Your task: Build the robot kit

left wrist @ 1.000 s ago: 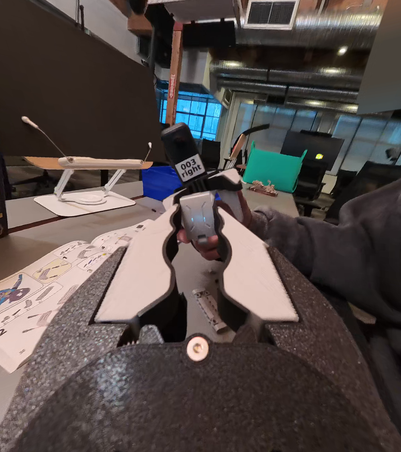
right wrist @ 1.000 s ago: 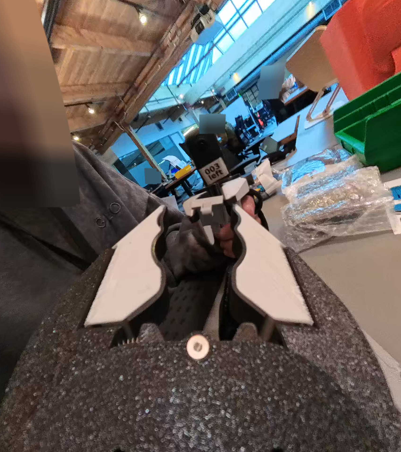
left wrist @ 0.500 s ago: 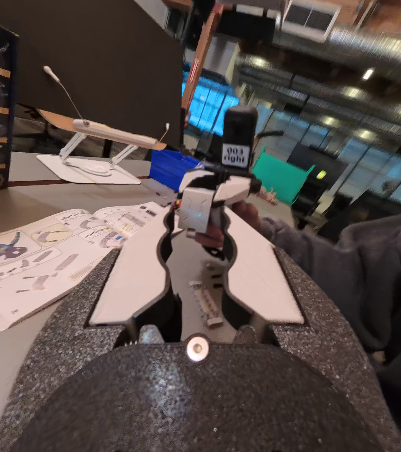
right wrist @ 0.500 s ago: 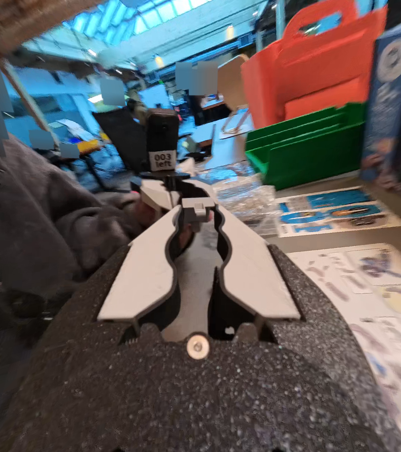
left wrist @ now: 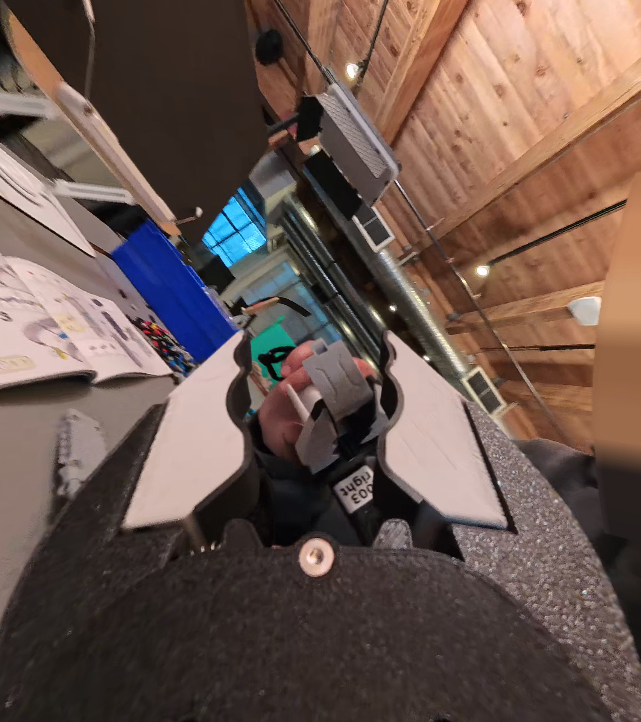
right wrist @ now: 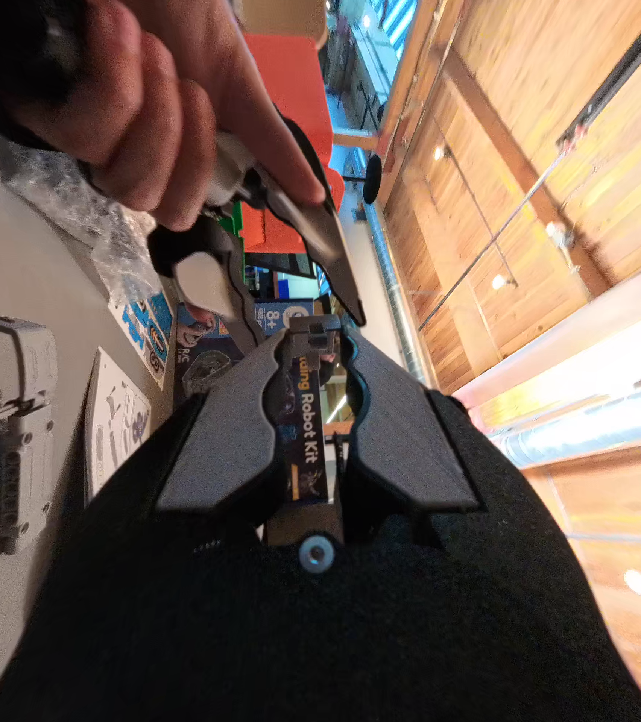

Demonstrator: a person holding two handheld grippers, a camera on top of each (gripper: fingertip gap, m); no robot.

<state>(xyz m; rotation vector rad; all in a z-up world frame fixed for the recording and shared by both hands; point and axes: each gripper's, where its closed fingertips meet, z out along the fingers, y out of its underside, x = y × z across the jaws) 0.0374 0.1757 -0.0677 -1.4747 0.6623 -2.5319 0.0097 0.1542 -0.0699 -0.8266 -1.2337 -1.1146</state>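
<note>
2 claws are shown meeting above a grey surface (left wrist: 6, 469), both views being strongly tilted. The right claw (right wrist: 313, 334) is closed at its tips on a small grey plastic part (right wrist: 313, 326), which is held in the air, well clear of the surface. The left claw (left wrist: 315, 344) is spread wide and empty; in the right wrist view its 2 tips are seen to flank the part, though contact cannot be confirmed. The left gripper is carried by a hand (right wrist: 147, 109) at the top of that view. The part is judged to be light, rigid and smooth-sided, so that slipping or twisting under a light pinch is thought likely; its flat opposite faces are judged the best places for a hold, rather than the small raised tab on top. An open instruction booklet (left wrist: 37, 332), a blue bin (left wrist: 170, 289), a crumpled clear bag (right wrist: 76, 203), a sticker sheet (right wrist: 147, 324), a dark printed box (right wrist: 209, 351) and a larger grey block (right wrist: 10, 390) are seen on the surface.
</note>
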